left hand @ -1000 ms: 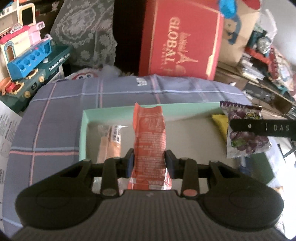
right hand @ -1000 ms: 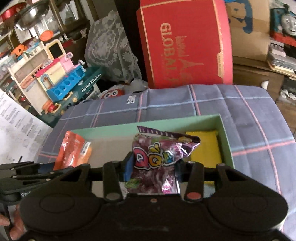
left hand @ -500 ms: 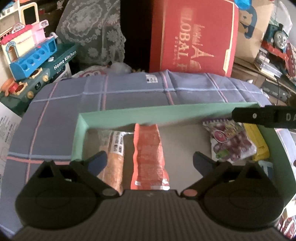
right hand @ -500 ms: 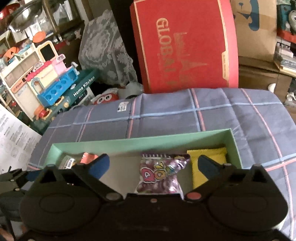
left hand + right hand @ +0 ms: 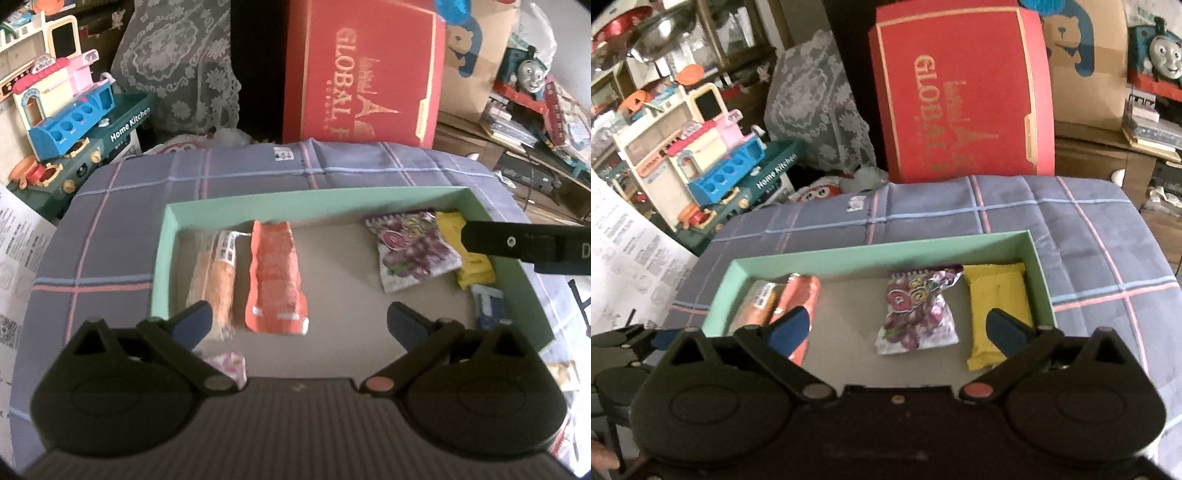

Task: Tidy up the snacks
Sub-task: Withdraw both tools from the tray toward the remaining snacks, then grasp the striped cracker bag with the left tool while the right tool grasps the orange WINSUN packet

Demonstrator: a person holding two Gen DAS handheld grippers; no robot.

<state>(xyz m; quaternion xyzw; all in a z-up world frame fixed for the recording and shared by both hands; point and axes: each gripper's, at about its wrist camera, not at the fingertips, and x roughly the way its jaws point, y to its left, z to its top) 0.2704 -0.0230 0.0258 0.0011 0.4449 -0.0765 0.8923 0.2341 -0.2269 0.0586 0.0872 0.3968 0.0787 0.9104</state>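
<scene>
The left gripper (image 5: 298,318), black with blue-padded fingers, stood spread wide, nothing between its jaws, tilted downward. The right gripper (image 5: 898,325), of the same black and blue build, was likewise spread wide and empty, angled downward. One black finger of it (image 5: 517,246) reached into the left wrist view from the right edge.

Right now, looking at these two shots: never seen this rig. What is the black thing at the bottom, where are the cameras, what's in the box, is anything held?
No robot here: a person carries a hand-held gripper in each hand, each with a fisheye camera looking forward along its two fingers. The black shape at the bottom is the gripper itself. One shot is from the left hand-held gripper, the other from the right hand-held gripper. Both stand wide open and hold nothing. Below them a green box sits on a checked cloth. In it lie an orange packet, a sausage stick, a purple candy bag and a yellow packet.
</scene>
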